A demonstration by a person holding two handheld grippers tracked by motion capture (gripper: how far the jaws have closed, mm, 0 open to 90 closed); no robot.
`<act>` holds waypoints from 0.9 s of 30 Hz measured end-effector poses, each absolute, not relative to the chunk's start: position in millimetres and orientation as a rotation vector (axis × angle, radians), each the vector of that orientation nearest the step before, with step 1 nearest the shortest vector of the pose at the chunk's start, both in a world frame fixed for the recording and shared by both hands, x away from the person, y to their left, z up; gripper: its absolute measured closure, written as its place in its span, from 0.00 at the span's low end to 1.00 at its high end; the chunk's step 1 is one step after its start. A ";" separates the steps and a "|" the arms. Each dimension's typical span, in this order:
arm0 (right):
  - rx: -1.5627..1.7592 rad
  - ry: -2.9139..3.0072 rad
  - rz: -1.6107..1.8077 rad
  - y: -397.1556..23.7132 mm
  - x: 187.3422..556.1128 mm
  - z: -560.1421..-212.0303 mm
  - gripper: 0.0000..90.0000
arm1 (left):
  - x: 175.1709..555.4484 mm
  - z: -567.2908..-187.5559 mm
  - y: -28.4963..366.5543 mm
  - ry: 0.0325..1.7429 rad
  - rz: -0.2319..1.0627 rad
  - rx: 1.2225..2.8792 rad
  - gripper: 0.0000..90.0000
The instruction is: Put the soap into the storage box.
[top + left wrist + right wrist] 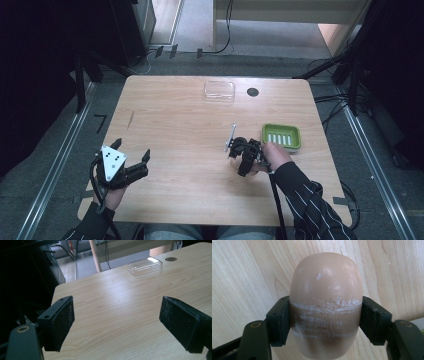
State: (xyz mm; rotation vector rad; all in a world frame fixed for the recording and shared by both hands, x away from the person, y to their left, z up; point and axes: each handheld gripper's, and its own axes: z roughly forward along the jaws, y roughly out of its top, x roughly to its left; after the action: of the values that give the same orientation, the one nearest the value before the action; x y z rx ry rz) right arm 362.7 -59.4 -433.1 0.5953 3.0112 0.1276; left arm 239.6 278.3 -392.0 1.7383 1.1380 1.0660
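The right gripper (239, 150) is sitting right of the table's middle, just left of the green soap dish (281, 136), and its fingers (279, 322) are clenching a tan, rounded bar of soap (325, 302) from both sides. In the right gripper view the soap is filling the gap between the two black pads, with whitish scuffed bands running across it where the pads are meeting it, and the wooden table (244, 277) is lying behind it. Whether the soap is touching the wood or hanging just over it cannot be told. In the high view the soap itself is hidden by the gripper and the hand holding it.

The left gripper (131, 162) is resting at the near left part of the table, well apart from the right one, with its grey three-cornered plate facing up. Its fingers (60, 322) are standing wide and released, with nothing but bare wood between them.

A clear plastic lid (219, 91) is lying at the far edge of the table, near a small dark round hole (253, 92) just to its right.
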 end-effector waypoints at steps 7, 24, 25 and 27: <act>0.596 3.013 0.122 -65.6 361.8 -431.4 0.38 | 242.3 -392.0 274.6 1.125 1.058 1.745 0.15; 0.594 3.011 0.124 -86.0 362.0 -424.7 0.38 | 247.8 -391.8 267.7 1.098 1.047 1.761 0.15; 0.599 3.008 0.124 -87.4 362.1 -424.3 0.38 | 248.1 -391.8 267.5 1.097 1.047 1.763 0.15; 0.606 3.004 0.127 -90.3 362.7 -423.8 0.38 | 248.6 -392.0 266.5 1.094 1.044 1.759 0.15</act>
State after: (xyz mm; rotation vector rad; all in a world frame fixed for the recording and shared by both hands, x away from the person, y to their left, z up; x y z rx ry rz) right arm 362.7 -90.3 -423.8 0.6064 3.0041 0.1271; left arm 248.6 266.5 -392.0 1.7593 1.0941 1.0443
